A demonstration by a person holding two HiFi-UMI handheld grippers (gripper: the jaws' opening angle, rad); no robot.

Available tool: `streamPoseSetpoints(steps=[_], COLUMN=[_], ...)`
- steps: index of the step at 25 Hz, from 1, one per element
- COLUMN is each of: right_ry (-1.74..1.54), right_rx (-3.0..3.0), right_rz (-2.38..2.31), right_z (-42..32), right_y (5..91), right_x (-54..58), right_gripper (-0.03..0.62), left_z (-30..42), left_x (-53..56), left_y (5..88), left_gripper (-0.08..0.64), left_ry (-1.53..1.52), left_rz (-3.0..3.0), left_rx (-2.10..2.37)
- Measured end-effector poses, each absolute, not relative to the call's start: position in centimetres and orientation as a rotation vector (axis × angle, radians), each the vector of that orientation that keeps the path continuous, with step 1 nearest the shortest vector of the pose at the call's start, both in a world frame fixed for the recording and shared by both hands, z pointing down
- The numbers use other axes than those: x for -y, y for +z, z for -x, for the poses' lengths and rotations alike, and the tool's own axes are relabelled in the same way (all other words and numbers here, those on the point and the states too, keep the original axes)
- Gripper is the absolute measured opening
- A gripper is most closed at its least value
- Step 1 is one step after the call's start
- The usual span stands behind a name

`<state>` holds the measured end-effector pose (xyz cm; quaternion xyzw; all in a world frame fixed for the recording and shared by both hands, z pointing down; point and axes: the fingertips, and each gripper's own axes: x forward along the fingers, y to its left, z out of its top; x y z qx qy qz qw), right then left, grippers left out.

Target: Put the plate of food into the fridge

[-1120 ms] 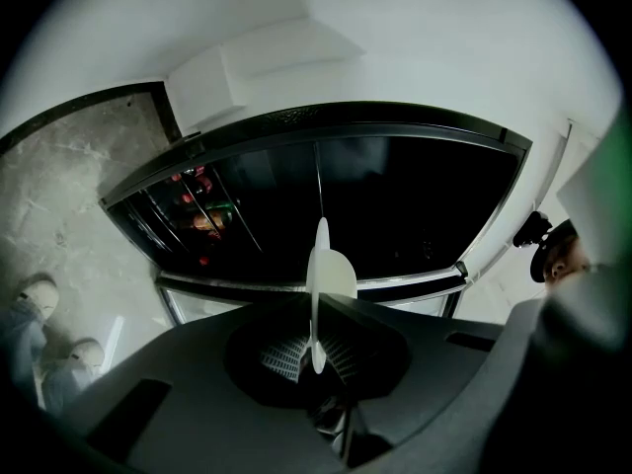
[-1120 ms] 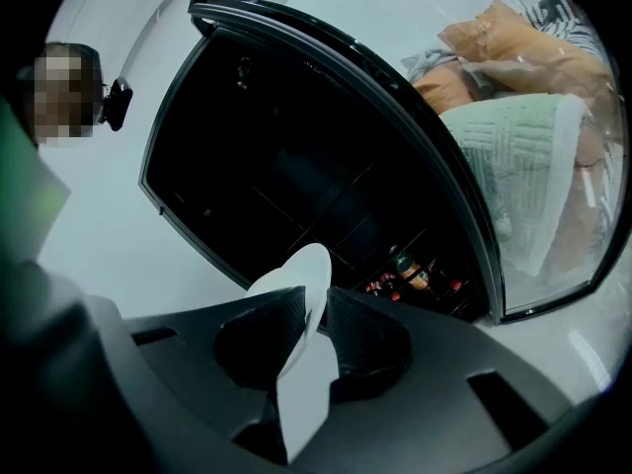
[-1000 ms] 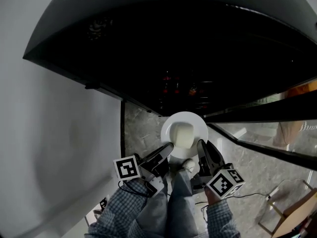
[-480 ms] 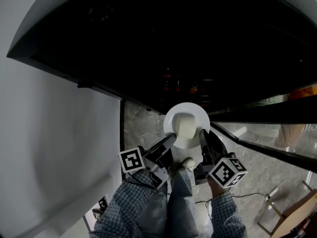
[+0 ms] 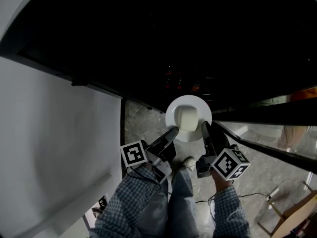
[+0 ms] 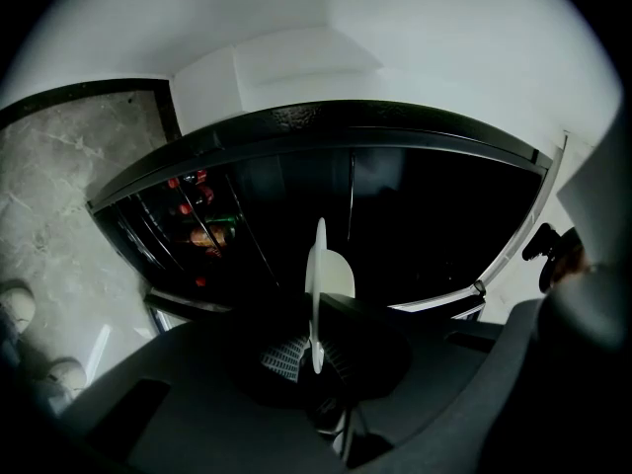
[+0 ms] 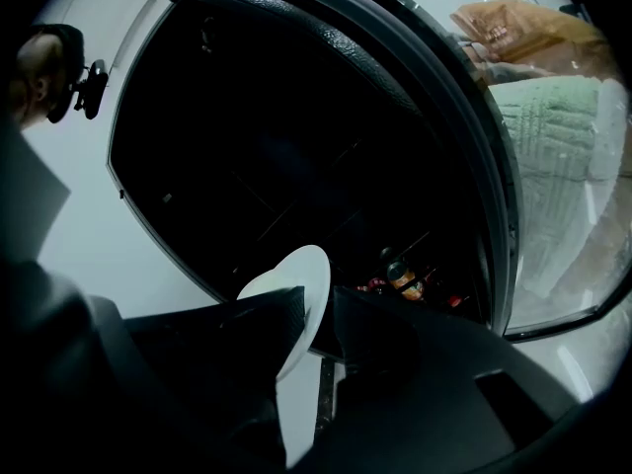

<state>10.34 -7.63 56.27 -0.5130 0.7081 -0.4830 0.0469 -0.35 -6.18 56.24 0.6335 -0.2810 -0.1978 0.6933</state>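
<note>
plate (image 5: pixel 174 114) with a pale block of food (image 5: pixel 186 118) is hanging at the mouth of the dark fridge (image 5: pixel 148 43) in the head view, with the left hand-held gripper (image 5: pixel 173 131) and right hand-held gripper (image 5: pixel 204 128) pinching its near rim from either side. in the left gripper view, the jaws are clamping the plate's rim, which is showing edge-on. in the right gripper view, the jaws are likewise squeezing the rim, with bottles (image 7: pixel 403 275) standing on a fridge shelf beyond.

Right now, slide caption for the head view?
Left gripper and right gripper hold a plate of food before the dark fridge.
</note>
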Motion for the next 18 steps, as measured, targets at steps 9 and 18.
streamPoseSetpoints(steps=[9,18], right_ry=[-1.519,-1.521], right_rx=[-2.15,-2.181], right_rz=[1.594,1.604], right_z=[-11.9,-12.0], right_y=[59.0,59.4], right_x=[9.3,8.6], right_gripper=[0.119,0.129], left_z=[-1.1,-1.1], left_x=[8.5,8.6], left_y=[58.6,59.3], left_gripper=[0.018,0.017], left_ry=[-0.443,-0.451], left_rz=[-1.402,-1.394], left_rx=[0.593,0.604])
